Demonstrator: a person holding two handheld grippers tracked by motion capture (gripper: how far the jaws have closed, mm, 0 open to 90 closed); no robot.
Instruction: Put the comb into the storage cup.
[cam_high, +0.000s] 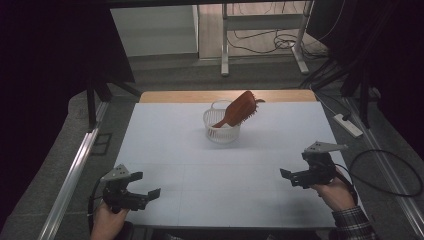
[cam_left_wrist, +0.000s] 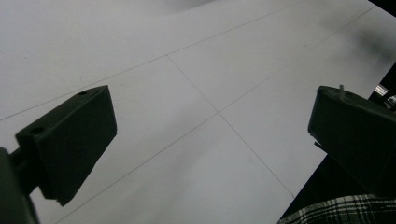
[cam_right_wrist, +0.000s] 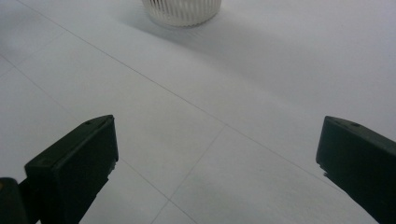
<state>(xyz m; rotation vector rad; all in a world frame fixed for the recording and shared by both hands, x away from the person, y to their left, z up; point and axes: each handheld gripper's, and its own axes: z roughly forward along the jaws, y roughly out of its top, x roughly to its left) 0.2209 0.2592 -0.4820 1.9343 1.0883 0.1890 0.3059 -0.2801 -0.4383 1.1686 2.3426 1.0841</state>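
A reddish-brown wooden hairbrush (cam_high: 241, 109) stands tilted in a small white plastic basket with slatted sides (cam_high: 216, 131). Its handle points down into the basket and its wide head leans out over the far right part of the rim. The basket sits near the far middle of the flat white table (cam_high: 200, 175), and its ribbed bottom edge (cam_right_wrist: 182, 11) peeks in at the top of the right gripper view. Both tongs are near the front edge of the table, well apart from the basket and from each other. The left gripper (cam_high: 145, 194) is held low at the front left, and its two black jaws stand wide apart with nothing between them, just bare table. The right gripper (cam_high: 289, 176) is at the front right, held in a hand (cam_high: 336, 192) with a checked sleeve (cam_high: 354, 222), and its jaws are wide apart and empty too. I think this is a resting spot in the work: the brush looks put away, or it is waiting to be taken out. If it is to come out, one gripper must reach forward to the basket, close on the brush head or handle, and lift it gently so the light basket does not tip.
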